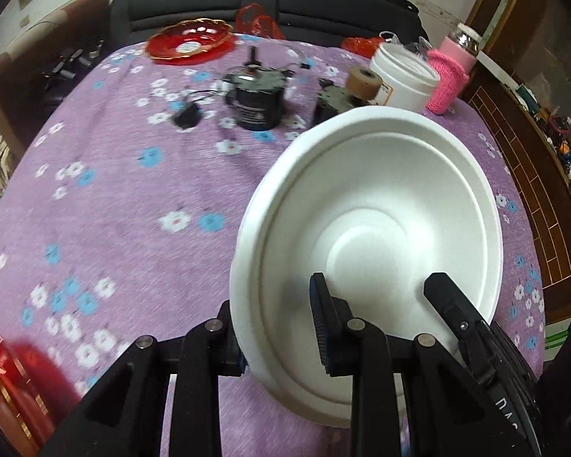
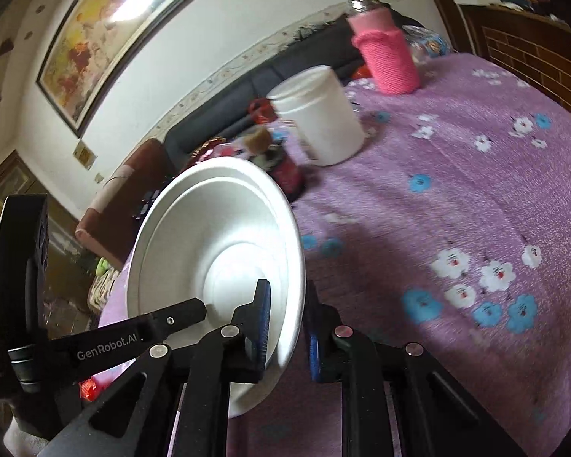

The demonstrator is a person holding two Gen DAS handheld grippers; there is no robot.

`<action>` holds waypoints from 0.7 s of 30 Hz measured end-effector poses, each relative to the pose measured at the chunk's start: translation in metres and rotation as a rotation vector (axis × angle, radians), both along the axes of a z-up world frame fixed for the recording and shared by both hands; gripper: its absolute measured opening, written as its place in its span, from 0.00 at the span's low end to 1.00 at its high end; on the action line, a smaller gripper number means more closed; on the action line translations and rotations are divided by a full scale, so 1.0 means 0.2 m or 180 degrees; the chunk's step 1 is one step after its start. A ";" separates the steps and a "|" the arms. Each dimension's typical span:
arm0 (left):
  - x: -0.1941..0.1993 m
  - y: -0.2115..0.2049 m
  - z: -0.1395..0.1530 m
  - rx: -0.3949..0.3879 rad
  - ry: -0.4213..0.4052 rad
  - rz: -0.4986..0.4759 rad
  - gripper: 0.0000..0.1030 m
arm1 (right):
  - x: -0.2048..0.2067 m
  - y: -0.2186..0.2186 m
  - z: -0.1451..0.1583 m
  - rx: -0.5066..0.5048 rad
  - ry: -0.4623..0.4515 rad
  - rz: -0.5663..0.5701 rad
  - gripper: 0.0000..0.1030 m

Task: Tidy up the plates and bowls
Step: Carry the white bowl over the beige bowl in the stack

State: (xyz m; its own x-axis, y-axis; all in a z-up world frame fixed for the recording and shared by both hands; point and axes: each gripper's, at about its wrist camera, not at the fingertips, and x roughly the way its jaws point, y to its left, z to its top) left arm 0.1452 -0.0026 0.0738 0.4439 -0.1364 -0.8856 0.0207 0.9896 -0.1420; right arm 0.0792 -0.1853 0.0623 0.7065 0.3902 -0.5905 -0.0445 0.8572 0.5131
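While both grippers tilt down toward the purple flowered cloth (image 1: 133,198), each clamps the same white bowl (image 1: 380,228) by its rim, holding it tipped up on edge above the table. At far left of the left wrist view a red dish (image 1: 15,381) shows blurred at the near corner, and another red dish (image 1: 188,40) sits at the far edge. Right of that stand a black device (image 1: 257,101), a tape roll (image 1: 363,83), a white tub (image 1: 405,76) and a pink-sleeved bottle (image 1: 451,72). The left gripper (image 1: 278,327) is clenched on the bowl's near-left rim, one finger (image 1: 325,316) inside the bowl and the other behind the wall. A finger of the right gripper (image 1: 460,312) reaches into the bowl from the right. In the right wrist view the left gripper (image 2: 163,320) enters from the left, marked GenRobot.AI, and the right gripper (image 2: 289,327) pinches the rim, one finger (image 2: 260,320) inside and one outside.
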 end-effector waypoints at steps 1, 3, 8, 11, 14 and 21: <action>-0.03 0.02 0.02 -0.0003 -0.0019 0.0017 0.25 | -0.02 0.03 0.02 0.0001 -0.0027 0.0047 0.17; -0.10 0.08 0.08 -0.0010 -0.0060 0.0035 0.25 | -0.05 0.07 0.05 0.0017 -0.0052 0.0119 0.17; -0.28 0.14 0.20 0.0010 -0.0193 0.0038 0.25 | -0.20 0.13 0.12 0.0145 -0.0083 0.0210 0.17; -0.40 0.16 0.26 -0.0021 -0.0262 0.0031 0.25 | -0.30 0.17 0.15 0.0167 -0.0104 0.0253 0.17; -0.51 0.20 0.30 -0.0111 -0.0272 0.0013 0.25 | -0.38 0.18 0.17 0.0203 -0.0096 0.0300 0.17; -0.77 0.31 0.39 -0.0152 -0.0409 0.0108 0.25 | -0.58 0.30 0.28 0.0075 -0.0200 0.0404 0.17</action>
